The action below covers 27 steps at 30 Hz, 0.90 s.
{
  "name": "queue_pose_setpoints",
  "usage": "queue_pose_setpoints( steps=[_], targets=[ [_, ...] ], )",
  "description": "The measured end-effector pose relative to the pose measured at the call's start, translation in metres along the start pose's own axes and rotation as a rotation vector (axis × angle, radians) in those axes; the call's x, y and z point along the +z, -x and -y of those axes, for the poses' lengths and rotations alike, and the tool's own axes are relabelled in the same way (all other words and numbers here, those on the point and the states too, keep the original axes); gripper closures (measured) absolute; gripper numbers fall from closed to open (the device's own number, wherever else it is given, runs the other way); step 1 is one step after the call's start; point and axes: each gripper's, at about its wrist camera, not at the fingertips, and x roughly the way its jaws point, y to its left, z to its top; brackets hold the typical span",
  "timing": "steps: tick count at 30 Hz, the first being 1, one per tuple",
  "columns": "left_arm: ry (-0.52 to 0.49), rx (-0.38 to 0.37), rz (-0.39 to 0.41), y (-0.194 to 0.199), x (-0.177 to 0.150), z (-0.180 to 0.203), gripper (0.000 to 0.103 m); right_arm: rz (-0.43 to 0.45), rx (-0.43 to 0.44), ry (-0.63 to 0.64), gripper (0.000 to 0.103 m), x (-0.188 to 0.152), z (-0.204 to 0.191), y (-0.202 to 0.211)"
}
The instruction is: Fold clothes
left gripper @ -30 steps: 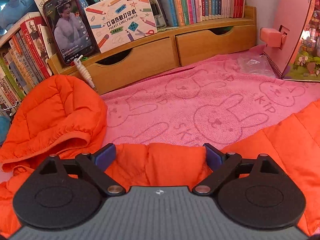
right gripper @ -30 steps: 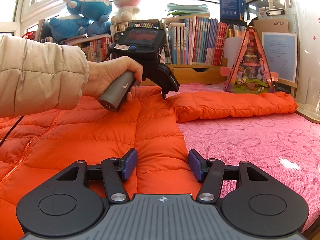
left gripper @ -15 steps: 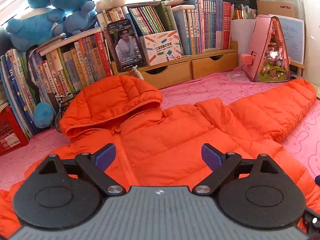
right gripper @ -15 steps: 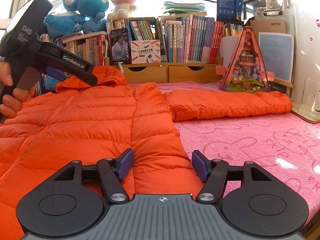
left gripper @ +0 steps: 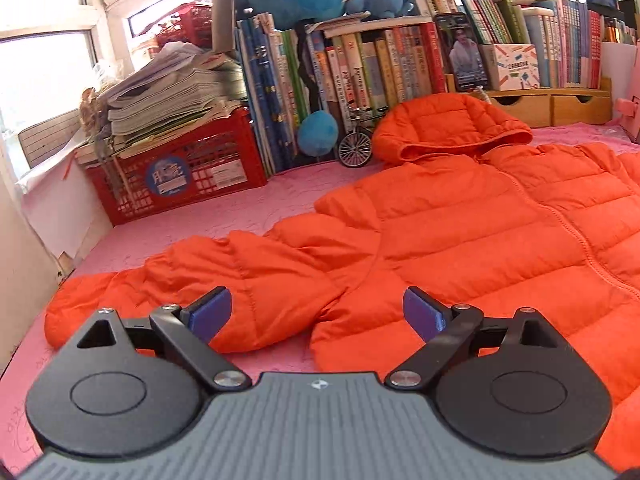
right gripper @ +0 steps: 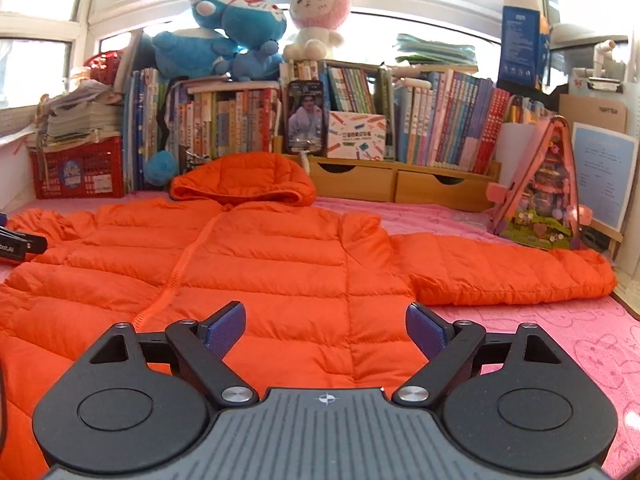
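The left gripper (left gripper: 318, 312), jaws wide and empty, hovers just before the jacket's left sleeve (left gripper: 192, 280), which runs toward the tabletop's left edge. The right gripper (right gripper: 325, 332), just opened and empty, hovers over the orange jacket (right gripper: 280, 264), spread flat, hood far.

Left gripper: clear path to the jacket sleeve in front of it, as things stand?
Probably yes. The left gripper is open with nothing between its pads, and the orange jacket's sleeve lies flat on the pink towel right ahead of it. Nothing sits between them.
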Motion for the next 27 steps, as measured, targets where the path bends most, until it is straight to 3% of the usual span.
queue_pose_setpoints(
  steps=[3, 6, 10, 13, 19, 24, 25, 27],
  targets=[
    [0.067, 0.005, -0.003, -0.010, -0.001, -0.024, 0.009, 0.026, 0.134, 0.106, 0.010, 0.023, -0.053, -0.010],
    [0.102, -0.071, -0.018, -0.021, 0.003, -0.037, 0.009, 0.031, 0.241, 0.189, 0.010, 0.043, -0.105, -0.022],
    [-0.005, -0.087, -0.017, -0.040, 0.007, -0.025, 0.009, -0.013, 0.333, 0.183, 0.010, 0.057, -0.149, -0.042],
    [-0.050, -0.040, -0.042, -0.068, 0.015, -0.019, 0.009, -0.063, 0.333, 0.178, 0.010, 0.053, -0.167, -0.059],
    [0.054, 0.011, -0.187, -0.143, 0.039, -0.044, 0.009, -0.162, 0.295, 0.176, 0.006, 0.028, -0.172, -0.082],
    [-0.017, 0.102, -0.200, -0.179, 0.056, -0.043, 0.006, -0.176, 0.276, 0.189, 0.003, 0.022, -0.174, -0.082],
    [-0.023, 0.123, -0.208, -0.182, 0.060, -0.043, 0.007, -0.180, 0.276, 0.188, 0.003, 0.021, -0.174, -0.082],
    [-0.016, 0.161, -0.214, -0.184, 0.064, -0.048, 0.023, -0.190, 0.279, 0.177, 0.001, 0.020, -0.172, -0.083]
  ],
)
